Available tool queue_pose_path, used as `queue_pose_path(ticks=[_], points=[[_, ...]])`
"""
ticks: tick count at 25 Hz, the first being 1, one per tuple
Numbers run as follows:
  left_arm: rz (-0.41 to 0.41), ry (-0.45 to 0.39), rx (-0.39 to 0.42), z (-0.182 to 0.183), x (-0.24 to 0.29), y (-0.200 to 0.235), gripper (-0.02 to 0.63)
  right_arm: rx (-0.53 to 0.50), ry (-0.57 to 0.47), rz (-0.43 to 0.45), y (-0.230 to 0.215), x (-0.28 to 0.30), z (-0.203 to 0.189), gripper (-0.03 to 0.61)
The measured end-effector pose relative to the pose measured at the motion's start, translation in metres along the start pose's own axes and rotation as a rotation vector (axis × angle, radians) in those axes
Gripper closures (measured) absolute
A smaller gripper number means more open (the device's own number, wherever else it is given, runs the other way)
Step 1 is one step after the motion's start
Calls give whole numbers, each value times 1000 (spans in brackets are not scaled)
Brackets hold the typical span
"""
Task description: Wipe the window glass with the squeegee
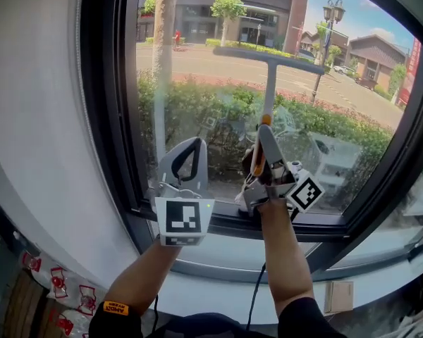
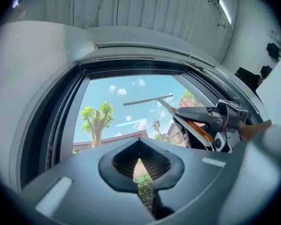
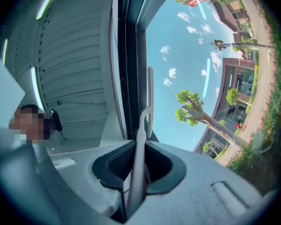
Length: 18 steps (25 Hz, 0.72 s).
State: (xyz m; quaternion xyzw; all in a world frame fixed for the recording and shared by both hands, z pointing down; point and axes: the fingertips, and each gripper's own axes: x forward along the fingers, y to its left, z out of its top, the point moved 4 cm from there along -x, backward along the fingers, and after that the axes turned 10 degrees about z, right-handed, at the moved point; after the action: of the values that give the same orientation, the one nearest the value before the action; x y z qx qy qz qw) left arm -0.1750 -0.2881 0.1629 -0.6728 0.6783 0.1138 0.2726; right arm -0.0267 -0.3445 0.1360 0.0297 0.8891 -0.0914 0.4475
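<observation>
Squeegee [image 1: 269, 83]: upright in front of the window glass [image 1: 204, 55]. Its T-shaped blade lies level, high on the pane, and its shaft runs straight down into the right gripper [image 1: 263, 146]. An orange part of the handle shows just above the fingers.

Right gripper view: both jaws clamped on the pale handle, which passes up between the ribbed pads to the blade, close by the dark window frame [image 1: 107, 118]. Whether the blade's edge presses on the glass cannot be told.

Left gripper [image 1: 194, 145]: held just beside the right one, on its left and slightly lower, pointing at the lower pane. Jaw tips meet, and through the small gap behind them only greenery outside shows; nothing held. It is apart from the squeegee.

Surroundings: both forearms reach up from below, over the lower sill [image 1: 218, 224]. A black cable [image 1: 257, 294] hangs under the right forearm. White wall [image 1: 35, 132] lies left of the frame, with red-and-white items [image 1: 56, 284] low at the left that are too small to identify.

Through the glass: tree trunk [image 1: 162, 62] on the left, hedge [image 1: 197, 108] below the blade, street lamp [image 1: 331, 13] on the right and buildings beyond a road. Nothing stands between the blade and the pane.
</observation>
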Motion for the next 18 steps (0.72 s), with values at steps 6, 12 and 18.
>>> queue_pose_path(ticks=[6, 12, 18], points=[[0, 174, -64, -74, -27, -25, 611, 28, 40, -85, 3, -75, -39, 535], [4, 233, -60, -95, -35, -35, 610, 22, 60, -98, 4, -90, -38, 535], [-1, 215, -117, -87, -35, -38, 604, 20, 69, -105, 7, -90, -39, 535]])
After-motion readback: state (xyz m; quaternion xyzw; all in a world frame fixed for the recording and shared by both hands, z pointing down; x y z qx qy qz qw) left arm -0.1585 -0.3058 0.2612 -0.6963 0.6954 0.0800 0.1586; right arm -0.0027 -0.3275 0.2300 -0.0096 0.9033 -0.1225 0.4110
